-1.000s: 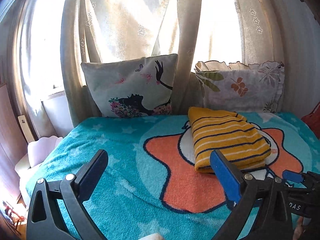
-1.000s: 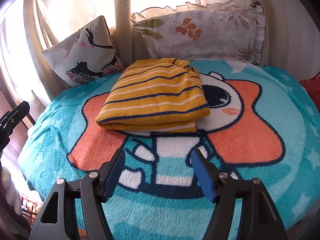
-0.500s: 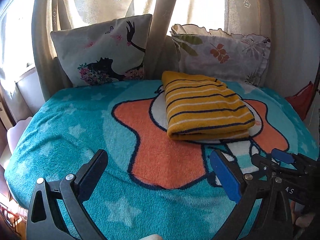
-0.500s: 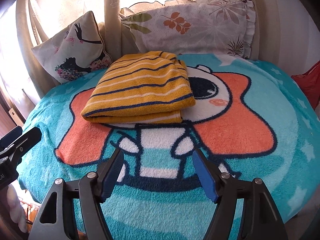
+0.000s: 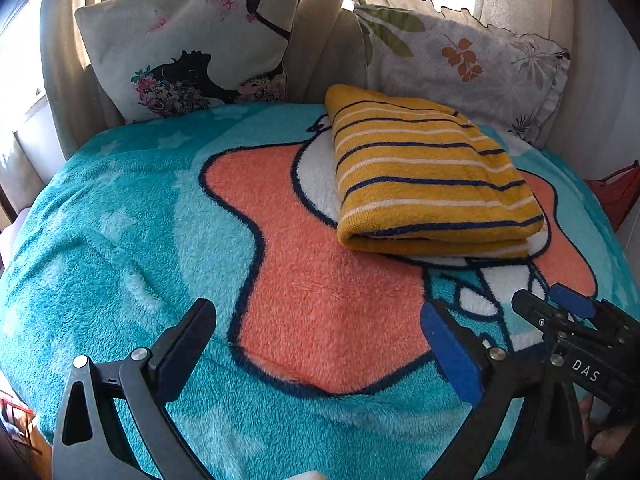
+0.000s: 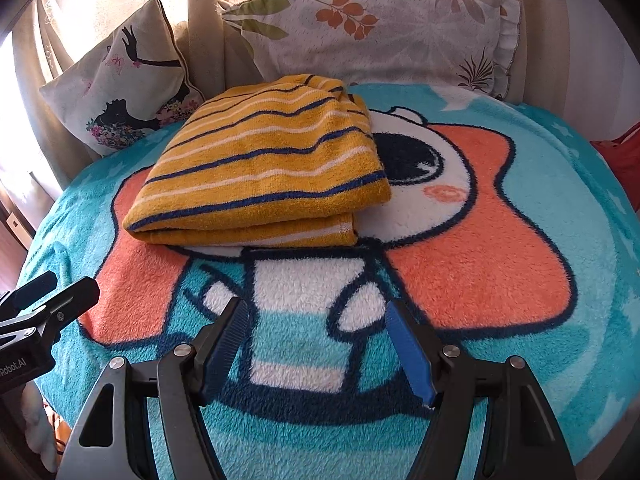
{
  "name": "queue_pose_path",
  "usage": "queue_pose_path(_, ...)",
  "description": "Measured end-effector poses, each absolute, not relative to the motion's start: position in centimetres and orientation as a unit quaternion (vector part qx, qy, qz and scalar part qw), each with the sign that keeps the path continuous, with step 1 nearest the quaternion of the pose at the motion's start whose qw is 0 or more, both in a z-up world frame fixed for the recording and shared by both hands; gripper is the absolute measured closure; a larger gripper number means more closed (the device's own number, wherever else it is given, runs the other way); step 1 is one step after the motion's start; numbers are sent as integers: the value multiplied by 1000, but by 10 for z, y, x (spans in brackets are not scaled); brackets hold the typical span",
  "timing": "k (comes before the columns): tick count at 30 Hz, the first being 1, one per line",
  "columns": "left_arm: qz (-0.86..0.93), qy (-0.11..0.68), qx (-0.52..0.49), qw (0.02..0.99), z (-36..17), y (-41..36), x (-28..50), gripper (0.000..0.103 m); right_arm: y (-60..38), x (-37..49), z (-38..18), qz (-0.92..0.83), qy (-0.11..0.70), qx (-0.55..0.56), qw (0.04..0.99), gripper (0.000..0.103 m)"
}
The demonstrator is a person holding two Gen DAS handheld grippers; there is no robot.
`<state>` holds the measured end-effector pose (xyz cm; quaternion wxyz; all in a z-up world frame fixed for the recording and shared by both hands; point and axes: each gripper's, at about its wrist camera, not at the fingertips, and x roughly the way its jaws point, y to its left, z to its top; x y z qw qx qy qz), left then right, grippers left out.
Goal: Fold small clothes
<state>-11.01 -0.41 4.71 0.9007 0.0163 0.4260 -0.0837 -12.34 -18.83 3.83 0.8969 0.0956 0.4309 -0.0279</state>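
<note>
Blue-padded tongs (image 5: pixel 320 320) (image 6: pixel 318 316) — both agape, low.

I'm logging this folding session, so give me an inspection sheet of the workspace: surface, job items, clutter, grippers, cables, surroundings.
Surface: fleece blanket, teal with an orange star cartoon, spread over the bed.
Job's things: yellow striped garment folded in layers, lying on the blanket in front of the pillows.
Clutter: red cloth at the bed's right edge.
Grippers: left gripper open, empty, above the blanket; right gripper open, empty, short of the garment.
Cables: nothing seen.
Surroundings: silhouette cushion and leaf-print pillow against sunlit curtains.
</note>
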Motion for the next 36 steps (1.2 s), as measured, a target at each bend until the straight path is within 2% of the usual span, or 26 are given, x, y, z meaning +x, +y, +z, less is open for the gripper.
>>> queue_pose_path(11, -75, 452, 10, 889, 32, -7, -84, 1, -197, -101, 32, -30, 435, 102, 894, 27)
queue_pose_path(22, -77, 478, 5, 875, 12, -11, -75, 1, -194, -93, 29, -31, 430, 81, 899, 20)
queue_pose_path(36, -68, 467, 31, 881, 5, -15, -75, 0, -192, -91, 27, -49, 424, 83, 901, 17)
